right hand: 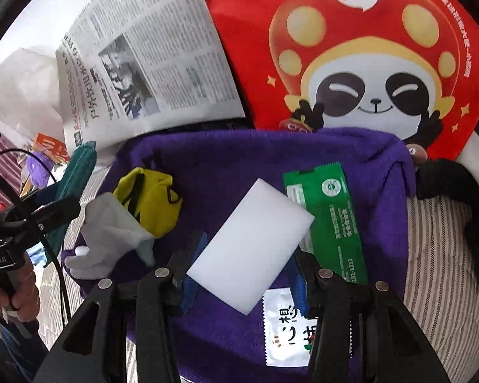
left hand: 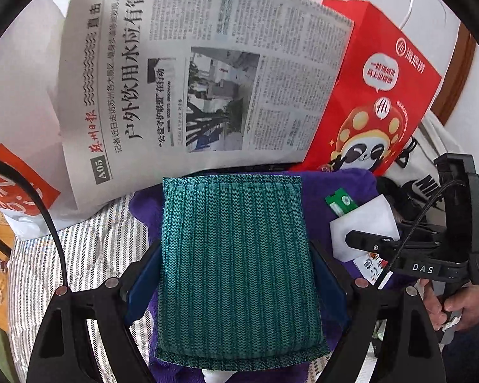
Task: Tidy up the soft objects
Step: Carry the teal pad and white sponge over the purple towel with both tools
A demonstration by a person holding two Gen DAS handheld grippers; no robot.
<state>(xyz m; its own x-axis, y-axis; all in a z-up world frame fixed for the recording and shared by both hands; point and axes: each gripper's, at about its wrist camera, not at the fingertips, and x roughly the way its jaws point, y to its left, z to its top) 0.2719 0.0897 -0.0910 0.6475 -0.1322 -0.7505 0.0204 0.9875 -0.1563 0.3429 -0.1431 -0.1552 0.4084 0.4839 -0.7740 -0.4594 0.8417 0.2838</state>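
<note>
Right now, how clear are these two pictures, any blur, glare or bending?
Left wrist view: sharp centre, the teal sponge weave crisp; the newspaper edges bow from fisheye. Right wrist view: the white sponge slightly washed out, the red bag soft.

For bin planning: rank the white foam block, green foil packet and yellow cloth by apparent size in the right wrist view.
1. White foam block, largest, though it sits nearest the camera.
2. Green foil packet.
3. Yellow cloth, partly hidden, so unsure.

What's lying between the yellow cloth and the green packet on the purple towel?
The white sponge, held in the right gripper, with bare purple towel around it; right wrist view.
</note>
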